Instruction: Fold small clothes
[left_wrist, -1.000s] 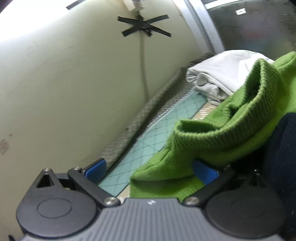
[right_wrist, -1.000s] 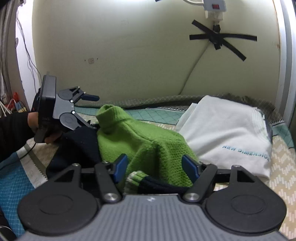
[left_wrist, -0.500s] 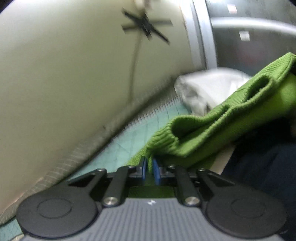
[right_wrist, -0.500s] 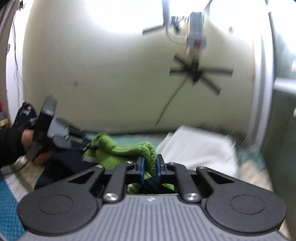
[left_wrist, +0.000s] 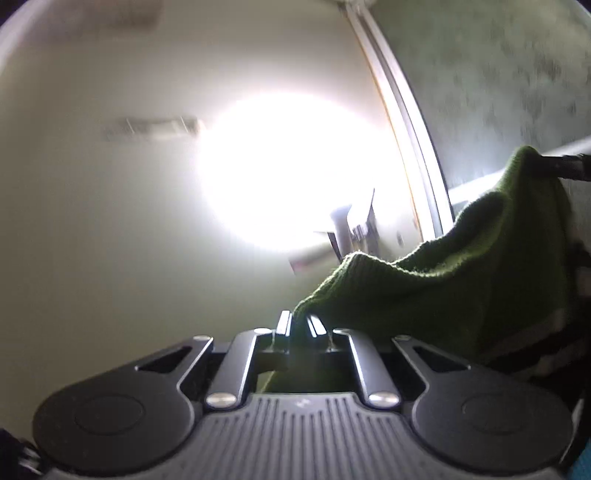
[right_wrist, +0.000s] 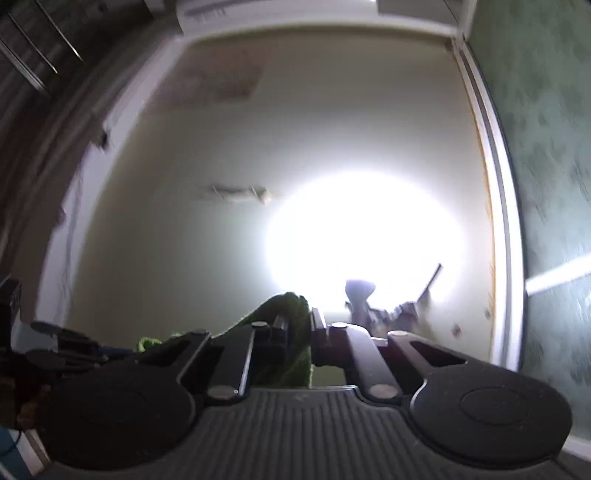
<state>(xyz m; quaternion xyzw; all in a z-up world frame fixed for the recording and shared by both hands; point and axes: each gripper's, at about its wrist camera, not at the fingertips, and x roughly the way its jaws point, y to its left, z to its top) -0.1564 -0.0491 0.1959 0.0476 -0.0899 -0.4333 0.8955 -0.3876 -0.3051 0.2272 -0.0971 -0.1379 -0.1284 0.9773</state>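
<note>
Left wrist: left gripper (left_wrist: 298, 325) pinches sweater (left_wrist: 461, 280) edge (aloft)

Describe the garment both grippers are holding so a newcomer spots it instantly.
Start from the bright glare on the pale wall. Just below it a green knit sweater hangs stretched between the left gripper and the right gripper, both shut on its edge. Its ribbed green knit is the only vivid colour in view.

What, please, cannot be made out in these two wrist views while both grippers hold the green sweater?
- Bed surface and other clothes: outside both views, which point up at the wall.
- Wall fittings: washed out by glare, blurred.
- Green sweater: lower part cut off by the left gripper body.
- Right gripper: the knit hides its pads.
</note>
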